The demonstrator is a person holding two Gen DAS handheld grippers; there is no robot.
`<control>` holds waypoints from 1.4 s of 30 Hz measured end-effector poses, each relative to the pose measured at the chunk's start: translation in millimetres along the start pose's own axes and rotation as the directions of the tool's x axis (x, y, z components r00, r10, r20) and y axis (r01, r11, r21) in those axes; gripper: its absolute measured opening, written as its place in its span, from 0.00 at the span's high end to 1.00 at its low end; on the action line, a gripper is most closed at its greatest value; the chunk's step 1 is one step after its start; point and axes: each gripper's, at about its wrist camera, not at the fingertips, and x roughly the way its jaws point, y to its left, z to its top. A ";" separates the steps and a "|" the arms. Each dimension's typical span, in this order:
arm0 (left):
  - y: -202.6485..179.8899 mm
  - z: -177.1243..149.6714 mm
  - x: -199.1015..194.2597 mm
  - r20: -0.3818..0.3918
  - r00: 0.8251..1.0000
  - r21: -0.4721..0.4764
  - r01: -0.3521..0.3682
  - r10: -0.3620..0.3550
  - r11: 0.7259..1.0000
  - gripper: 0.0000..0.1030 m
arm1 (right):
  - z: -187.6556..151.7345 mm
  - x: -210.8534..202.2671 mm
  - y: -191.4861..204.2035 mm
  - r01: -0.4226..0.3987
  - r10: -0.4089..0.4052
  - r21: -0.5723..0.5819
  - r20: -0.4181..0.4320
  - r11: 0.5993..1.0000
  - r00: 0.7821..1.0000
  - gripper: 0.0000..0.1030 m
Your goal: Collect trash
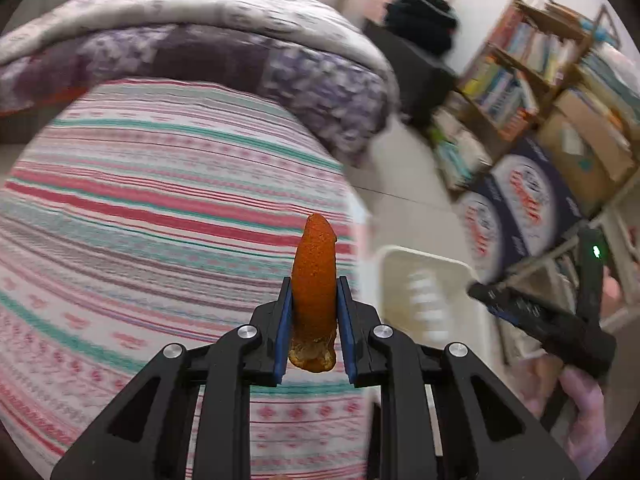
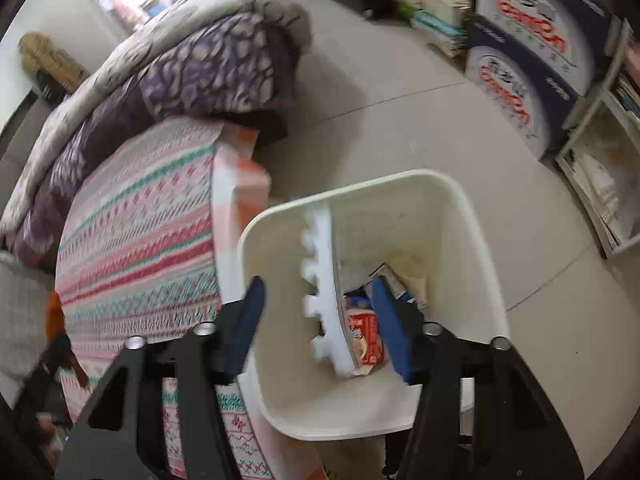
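Note:
A curled strip of orange peel (image 1: 314, 276) stands upright between the blue pads of my left gripper (image 1: 314, 286), which is shut on it above the striped bedspread (image 1: 160, 200). To the right, beside the bed, a white plastic bin (image 1: 404, 264) stands on the floor. My right gripper (image 2: 319, 284) hangs over that bin (image 2: 472, 216) with its jaws apart and nothing touching the pads. A white toothed foam piece (image 2: 324, 272) stands on edge inside the bin, next to a red carton (image 2: 366, 336) and other wrappers. The right gripper (image 1: 520, 308) also shows in the left wrist view, held by a hand.
A folded purple and grey quilt (image 1: 200, 40) lies at the far end of the bed. Stacked blue and white printed boxes (image 2: 528, 60) and a wooden bookshelf (image 1: 520, 60) stand across a strip of bare tiled floor (image 2: 400, 120).

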 end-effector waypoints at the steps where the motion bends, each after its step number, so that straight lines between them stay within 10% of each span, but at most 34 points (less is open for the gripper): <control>1: -7.5 -1.6 3.5 -0.011 0.999 0.014 0.032 -0.032 0.999 0.79 | 3.0 -5.2 -6.2 -0.008 0.008 0.028 0.016 1.000 1.000 0.34; 12: -85.3 -15.7 53.8 -0.148 0.968 0.069 0.217 -0.205 0.974 0.79 | 25.9 -40.8 -51.5 -0.124 0.095 0.231 0.132 0.965 0.987 0.17; 19: -107.4 -13.6 65.0 -0.194 0.951 0.038 0.251 -0.239 0.967 0.53 | 30.8 -53.5 -59.6 -0.156 0.109 0.278 0.179 0.948 0.978 0.13; 23: -93.0 -15.1 50.3 -0.179 0.969 0.063 0.187 -0.173 0.980 0.52 | 25.1 -55.8 -43.7 -0.108 0.069 0.207 0.186 0.972 0.980 0.11; 28: -62.5 -22.4 6.3 -0.009 0.998 0.130 -0.060 0.062 0.990 0.36 | 7.7 -61.3 -1.1 -0.010 0.003 0.027 0.245 1.000 0.970 0.07; 32: -30.2 -32.1 -26.5 0.134 0.963 0.088 -0.245 0.233 0.965 0.24 | -17.6 -71.1 37.0 0.075 -0.026 -0.123 0.356 0.990 0.934 0.07; 36: -3.3 -41.0 -53.3 0.258 0.893 0.041 -0.391 0.368 0.920 0.20 | -42.0 -76.2 69.8 0.127 -0.012 -0.240 0.429 0.962 0.903 0.07; 42: 35.2 -41.4 -88.2 0.356 0.824 -0.091 -0.439 0.441 0.894 0.14 | -68.2 -75.3 100.0 0.123 0.031 -0.301 0.461 0.946 0.887 0.07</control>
